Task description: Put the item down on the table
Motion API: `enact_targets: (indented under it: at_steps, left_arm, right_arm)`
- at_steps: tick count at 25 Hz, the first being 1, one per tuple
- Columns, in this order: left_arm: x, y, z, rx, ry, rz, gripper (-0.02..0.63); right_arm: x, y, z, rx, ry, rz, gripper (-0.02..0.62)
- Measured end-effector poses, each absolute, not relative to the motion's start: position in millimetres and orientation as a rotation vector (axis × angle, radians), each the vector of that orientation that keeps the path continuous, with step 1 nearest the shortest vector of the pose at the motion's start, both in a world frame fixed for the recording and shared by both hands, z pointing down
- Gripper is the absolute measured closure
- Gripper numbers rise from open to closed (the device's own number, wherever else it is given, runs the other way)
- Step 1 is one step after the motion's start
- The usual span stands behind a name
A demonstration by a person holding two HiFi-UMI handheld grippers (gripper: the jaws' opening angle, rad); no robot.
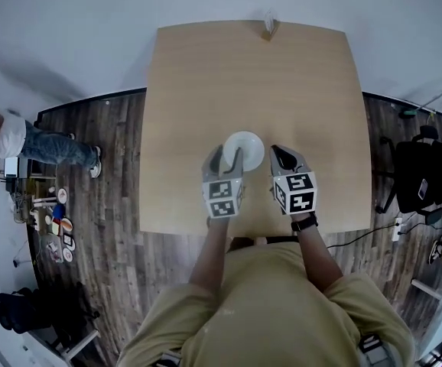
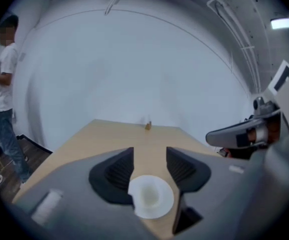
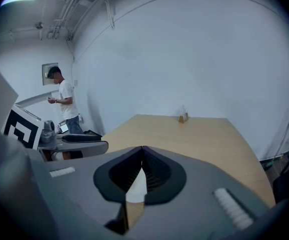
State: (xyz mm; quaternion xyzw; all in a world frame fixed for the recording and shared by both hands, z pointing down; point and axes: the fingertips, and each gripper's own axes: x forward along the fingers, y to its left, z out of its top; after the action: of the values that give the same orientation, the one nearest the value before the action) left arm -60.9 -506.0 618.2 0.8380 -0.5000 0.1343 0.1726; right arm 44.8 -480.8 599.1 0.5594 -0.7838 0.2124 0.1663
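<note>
One counter (image 1: 206, 90) carries one white dish (image 1: 245, 148) and one small brownish object (image 1: 269, 26) standing at its far edge. The dish is round and plain white, with a shallow hollow in its middle, and lies flat on the counter near the person's edge. Two grippers hover there. The left gripper (image 2: 149, 154) has its fingers (image 2: 115, 171) spread wide, the dish (image 2: 150, 198) showing beneath the gap. The right gripper (image 3: 142, 151) has its fingers pressed together on nothing, just right of the dish. One other person (image 3: 64, 101) stands on the floor beyond the counter.
</note>
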Motion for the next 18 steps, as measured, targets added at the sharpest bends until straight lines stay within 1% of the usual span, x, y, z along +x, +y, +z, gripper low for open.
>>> enact_targets:
  at_steps: [1,2,3,9,13,18]
  left_arm:
    - [-64,-504,603,2.402,-1.429,0.361,0.417]
    - [-66,-503,587,2.428,-1.441,0.342,0.454]
    - [-69,-502,572,2.453,-1.453,0.323,0.473]
    - [-76,-486,494,2.575,-1.498,0.188,0.548]
    - [-76,-473,469,2.627,-1.502,0.143,0.604]
    - [-77,-457,471,2.636,-1.489,0.135,0.604]
  right_arm:
    - [43,-480,584,1.619,-2.25,0.569,0.589]
    - [42,-479,569,1.647,-2.268,0.533,0.589]
    - [41,-478,554,1.674,-2.283,0.497,0.589]
    - [43,-462,491,1.813,-2.328,0.335,0.589]
    - [48,-446,466,1.883,-2.346,0.24,0.589]
    - [53,-425,454,1.94,-2.322,0.168,0.589]
